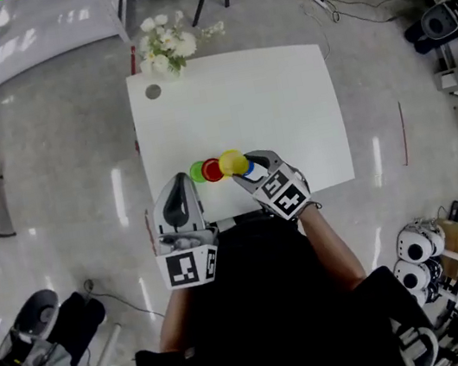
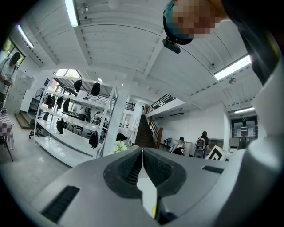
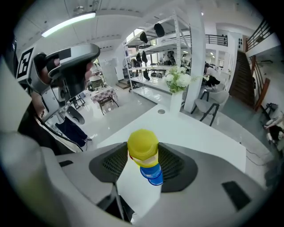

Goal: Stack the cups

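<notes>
Glossy grey floor all round, and a white rectangular table (image 1: 269, 109) with a vase of white flowers (image 1: 165, 47) at its far left corner. Left gripper (image 1: 180, 183) hangs at the near edge, jaws pressed together on nothing. Just right of it a small green plastic cup (image 1: 197, 172) and a red one (image 1: 212, 170) touch. Next along, the right gripper (image 3: 144, 163) pinches a yellow plastic cup (image 1: 232, 162) above a blue plastic cup (image 3: 152, 174) on the table.

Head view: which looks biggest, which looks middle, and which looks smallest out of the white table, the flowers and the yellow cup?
1. white table, by far the biggest
2. flowers
3. yellow cup, clearly the smallest
</notes>
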`<state>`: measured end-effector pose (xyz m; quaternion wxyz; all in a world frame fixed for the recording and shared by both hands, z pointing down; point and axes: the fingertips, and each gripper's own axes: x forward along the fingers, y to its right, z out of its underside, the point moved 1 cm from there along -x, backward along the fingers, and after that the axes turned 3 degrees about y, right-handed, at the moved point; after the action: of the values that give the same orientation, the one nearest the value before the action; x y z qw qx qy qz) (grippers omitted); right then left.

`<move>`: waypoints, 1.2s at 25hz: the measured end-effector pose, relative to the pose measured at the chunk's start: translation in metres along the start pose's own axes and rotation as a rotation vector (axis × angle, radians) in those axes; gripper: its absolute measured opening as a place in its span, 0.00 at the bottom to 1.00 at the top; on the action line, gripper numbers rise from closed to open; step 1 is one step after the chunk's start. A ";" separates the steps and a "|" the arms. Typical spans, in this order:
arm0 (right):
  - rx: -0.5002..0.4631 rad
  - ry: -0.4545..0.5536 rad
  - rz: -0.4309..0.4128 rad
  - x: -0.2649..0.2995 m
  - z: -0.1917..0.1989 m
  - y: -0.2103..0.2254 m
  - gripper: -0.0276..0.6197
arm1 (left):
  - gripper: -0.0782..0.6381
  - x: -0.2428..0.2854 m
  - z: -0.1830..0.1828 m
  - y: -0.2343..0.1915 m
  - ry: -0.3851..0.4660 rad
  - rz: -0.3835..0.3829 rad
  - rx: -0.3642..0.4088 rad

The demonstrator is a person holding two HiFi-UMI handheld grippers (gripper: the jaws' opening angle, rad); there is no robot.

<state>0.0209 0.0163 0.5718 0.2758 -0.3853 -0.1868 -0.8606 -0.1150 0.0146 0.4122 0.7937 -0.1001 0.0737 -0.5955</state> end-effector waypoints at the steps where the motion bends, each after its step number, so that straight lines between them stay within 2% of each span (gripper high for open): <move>1: -0.007 -0.009 -0.006 0.002 0.002 -0.003 0.40 | 0.14 0.000 0.000 0.000 -0.001 0.000 0.001; 4: -0.017 -0.028 -0.020 0.005 0.006 -0.008 0.40 | 0.14 -0.003 0.001 -0.001 0.009 0.002 0.020; 12: -0.034 -0.061 -0.033 0.013 0.012 -0.011 0.41 | 0.14 -0.005 -0.001 -0.004 0.000 -0.008 0.004; 30: -0.041 -0.049 -0.040 0.017 0.010 -0.012 0.41 | 0.14 -0.008 -0.002 -0.003 0.000 -0.010 0.001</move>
<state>0.0098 0.0248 0.5901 0.2461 -0.4079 -0.1833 -0.8599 -0.1203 0.0216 0.4110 0.7908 -0.1001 0.0727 -0.5995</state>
